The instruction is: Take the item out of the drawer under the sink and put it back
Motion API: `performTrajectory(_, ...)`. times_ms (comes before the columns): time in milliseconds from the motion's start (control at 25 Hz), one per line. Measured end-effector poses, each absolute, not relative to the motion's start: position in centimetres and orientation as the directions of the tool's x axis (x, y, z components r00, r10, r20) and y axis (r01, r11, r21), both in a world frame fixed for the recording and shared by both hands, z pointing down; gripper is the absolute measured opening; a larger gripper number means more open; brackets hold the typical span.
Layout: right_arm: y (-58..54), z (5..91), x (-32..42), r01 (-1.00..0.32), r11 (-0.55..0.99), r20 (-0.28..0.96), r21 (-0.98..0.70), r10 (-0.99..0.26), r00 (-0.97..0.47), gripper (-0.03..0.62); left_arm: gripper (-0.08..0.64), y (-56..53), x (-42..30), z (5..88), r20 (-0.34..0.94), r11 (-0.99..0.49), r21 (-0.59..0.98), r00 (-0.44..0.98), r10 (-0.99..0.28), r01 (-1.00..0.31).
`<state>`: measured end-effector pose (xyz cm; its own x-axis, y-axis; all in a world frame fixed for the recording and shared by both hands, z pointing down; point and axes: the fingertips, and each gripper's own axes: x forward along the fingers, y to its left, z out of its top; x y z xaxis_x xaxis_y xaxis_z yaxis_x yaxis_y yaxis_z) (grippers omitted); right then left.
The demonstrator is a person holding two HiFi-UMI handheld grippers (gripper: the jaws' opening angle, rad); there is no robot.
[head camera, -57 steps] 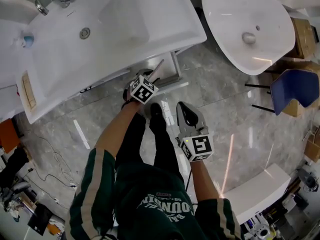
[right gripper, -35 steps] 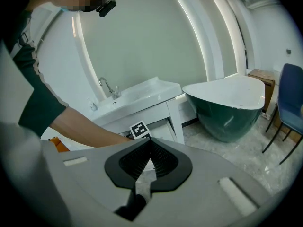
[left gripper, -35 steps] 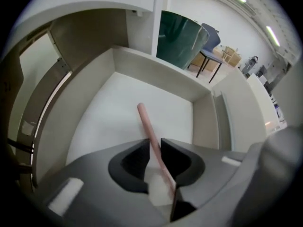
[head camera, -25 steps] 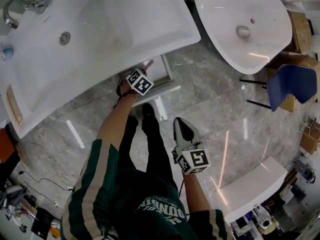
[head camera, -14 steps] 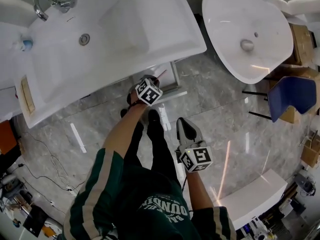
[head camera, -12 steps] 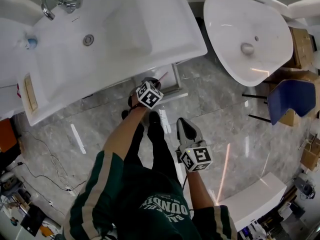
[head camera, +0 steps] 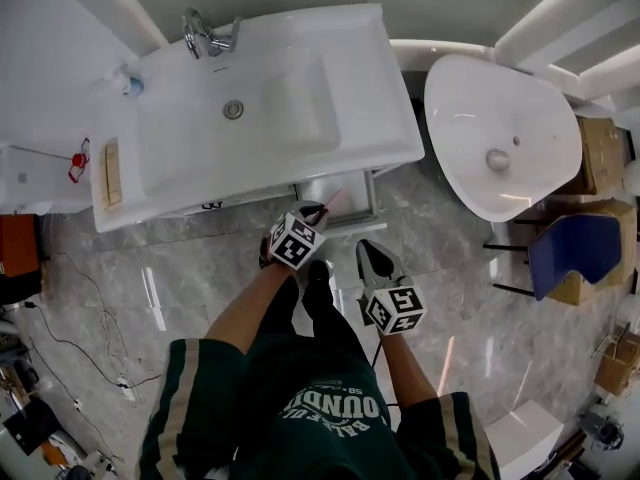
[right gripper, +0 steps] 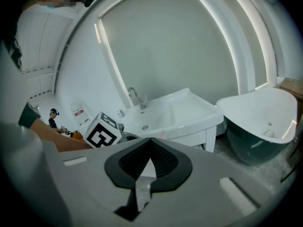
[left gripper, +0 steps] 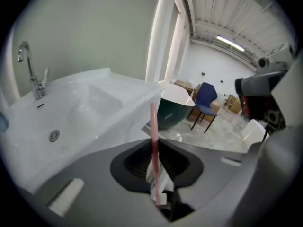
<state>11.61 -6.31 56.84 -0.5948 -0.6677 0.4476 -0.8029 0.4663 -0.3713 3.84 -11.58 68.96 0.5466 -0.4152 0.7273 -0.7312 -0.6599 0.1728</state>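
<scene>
A thin pink stick [left gripper: 153, 126] stands upright between the jaws of my left gripper [left gripper: 154, 143], which are shut on it. In the head view that left gripper [head camera: 318, 211] hovers just in front of the open white drawer [head camera: 350, 190] under the white sink [head camera: 260, 98], and the pink stick [head camera: 332, 200] points at the drawer. My right gripper [head camera: 368, 250] hangs lower right of it, above the floor, its jaws together with nothing between them. From the right gripper [right gripper: 150, 141] view I see the sink [right gripper: 165, 112] and the left gripper's marker cube [right gripper: 102, 131].
A chrome faucet [head camera: 205, 33] stands at the sink's back. A white freestanding basin [head camera: 500, 138] is to the right, with a blue chair [head camera: 580, 258] and cardboard boxes [head camera: 600, 158] beyond. The person's legs and shoes are on the grey marble floor below the grippers.
The head view has pulled back and now shows the whole sink. My left gripper, still holding the pink stick, has drawn slightly away from the drawer. The right gripper has stayed put.
</scene>
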Motion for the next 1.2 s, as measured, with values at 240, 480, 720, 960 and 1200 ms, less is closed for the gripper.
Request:
performTrajectory(240, -8.7, 52.7, 6.7, -0.721, 0.606, 0.404, -0.337, -0.599, -0.692, 0.003, 0.098, -10.5, -3.1, 62.2, 0.672, -0.549, 0.137, 0.484, -0.560, -0.825)
performTrajectory(480, -10.4, 48.1, 1.4, -0.629, 0.722, 0.327, -0.286, -0.544, -0.773, 0.003, 0.098, -9.3, -11.8, 56.2, 0.617, -0.415, 0.071, 0.367, -0.696, -0.907)
performTrajectory(720, -13.5, 42.1, -1.6, -0.596, 0.765, 0.222, -0.246, -0.554, -0.803, 0.002, 0.098, -8.7, -18.6, 50.2, 0.508, -0.276, -0.005, 0.236, -0.828, -0.961)
performTrajectory(960, -14.2, 37.2, -3.4, -0.559, 0.807, 0.150, -0.190, -0.538, -0.829, 0.002, 0.098, -6.9, -22.1, 43.3, 0.388, -0.196, -0.069, 0.155, -0.908, -0.978)
performTrajectory(1200, -14.1, 34.8, -4.6, -0.531, 0.832, 0.112, -0.160, -0.519, -0.847, 0.002, 0.098, -6.3, -25.2, 37.1, 0.264, -0.122, -0.102, 0.092, -0.960, -0.987)
